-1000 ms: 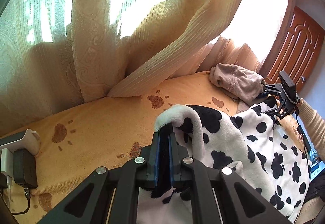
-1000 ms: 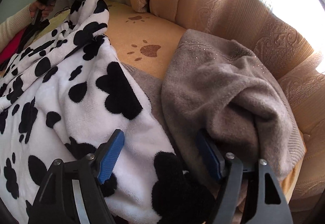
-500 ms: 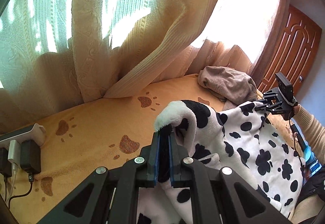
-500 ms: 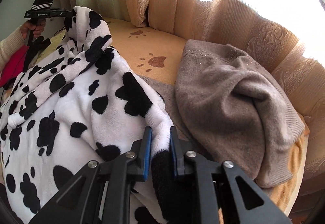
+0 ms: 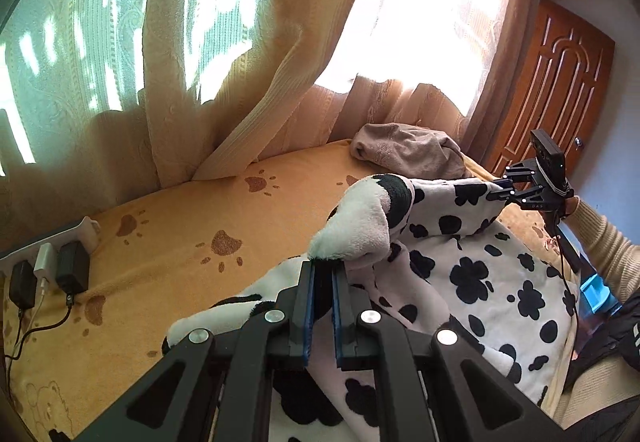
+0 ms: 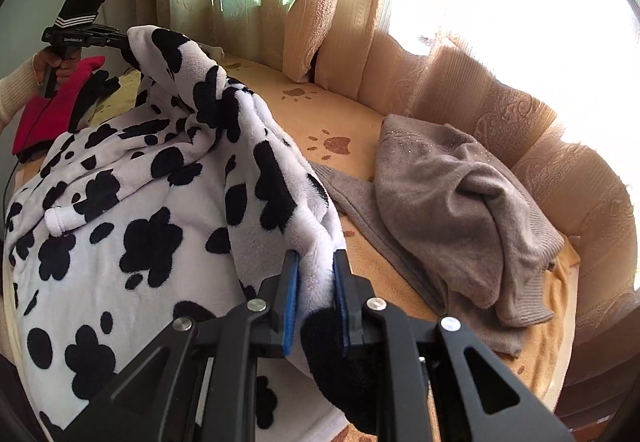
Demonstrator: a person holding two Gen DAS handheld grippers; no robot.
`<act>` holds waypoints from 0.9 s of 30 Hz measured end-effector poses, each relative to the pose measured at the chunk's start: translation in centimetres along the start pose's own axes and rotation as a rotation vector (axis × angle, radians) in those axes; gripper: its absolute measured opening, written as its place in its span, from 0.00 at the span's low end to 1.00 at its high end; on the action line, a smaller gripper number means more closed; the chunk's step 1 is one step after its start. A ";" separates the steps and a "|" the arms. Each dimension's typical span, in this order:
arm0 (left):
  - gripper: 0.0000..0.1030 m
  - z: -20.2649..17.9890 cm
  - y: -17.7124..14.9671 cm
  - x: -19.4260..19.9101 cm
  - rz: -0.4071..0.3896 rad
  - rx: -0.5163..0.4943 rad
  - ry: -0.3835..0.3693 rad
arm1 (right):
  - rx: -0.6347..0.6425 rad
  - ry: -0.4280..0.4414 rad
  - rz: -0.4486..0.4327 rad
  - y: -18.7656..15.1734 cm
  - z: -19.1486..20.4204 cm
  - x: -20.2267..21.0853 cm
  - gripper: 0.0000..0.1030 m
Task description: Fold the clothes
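A fleecy white garment with black cow spots (image 5: 480, 282) (image 6: 140, 242) lies spread over an orange paw-print bed sheet (image 5: 180, 234). My left gripper (image 5: 322, 266) is shut on one bunched edge of it, which is raised above the bed. Seen from the right wrist, that left gripper (image 6: 124, 41) holds the far top corner, with a hand on its grip. My right gripper (image 6: 314, 258) is shut on another edge, fleece pinched between its blue pads. The left wrist view shows the right gripper (image 5: 494, 193) at the garment's far side. The fabric hangs stretched between the two grips.
A grey-brown sweater (image 6: 460, 209) (image 5: 408, 153) lies crumpled beside the garment near the curtains (image 5: 240, 61). A power strip with chargers (image 5: 48, 262) sits at the bed's left edge. A red cloth (image 6: 52, 109) lies behind the left gripper. A wooden door (image 5: 560, 81) stands far right.
My right gripper went from open around the garment's edge to shut on it. Both grippers then rose, lifting the fabric off the bed and pulling it taut.
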State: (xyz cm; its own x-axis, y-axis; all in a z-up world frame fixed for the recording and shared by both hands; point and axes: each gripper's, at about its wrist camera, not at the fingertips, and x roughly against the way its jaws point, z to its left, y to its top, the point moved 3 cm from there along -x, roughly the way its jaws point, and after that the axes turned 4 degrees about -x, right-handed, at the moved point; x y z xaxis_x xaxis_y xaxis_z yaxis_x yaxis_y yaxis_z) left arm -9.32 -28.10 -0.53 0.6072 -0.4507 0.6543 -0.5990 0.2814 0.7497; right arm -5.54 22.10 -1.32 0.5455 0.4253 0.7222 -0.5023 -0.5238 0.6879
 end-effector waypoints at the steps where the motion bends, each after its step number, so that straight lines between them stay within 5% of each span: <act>1: 0.08 -0.4 -0.6 0.3 0.004 0.000 -0.003 | 0.004 -0.004 -0.004 -0.2 0.4 0.3 0.18; 10: 0.08 -2.6 -5.7 1.9 0.053 0.035 0.003 | 0.074 -0.067 0.011 -3.3 4.2 1.9 0.18; 14: 0.08 -3.7 -7.7 1.3 0.138 -0.009 0.043 | 0.103 -0.117 0.033 -4.7 5.3 1.9 0.19; 17: 0.08 -4.5 -9.2 0.5 0.221 -0.041 0.051 | 0.118 -0.156 0.045 -5.6 5.8 1.8 0.28; 22: 0.08 -5.5 -10.5 0.4 0.309 -0.064 0.055 | 0.096 -0.191 0.072 -7.2 5.8 2.1 0.60; 27: 0.08 -6.5 -10.8 1.3 0.340 -0.073 0.063 | -0.045 -0.173 -0.021 -7.4 4.8 5.2 0.69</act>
State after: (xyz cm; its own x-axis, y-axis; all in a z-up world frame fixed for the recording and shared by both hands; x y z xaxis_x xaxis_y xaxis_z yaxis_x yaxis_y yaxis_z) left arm 1.32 -26.27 -7.08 0.4120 -0.2686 0.8707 -0.7346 0.4674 0.4918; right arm 4.24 24.67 -3.03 0.6616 0.2999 0.6872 -0.5171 -0.4812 0.7078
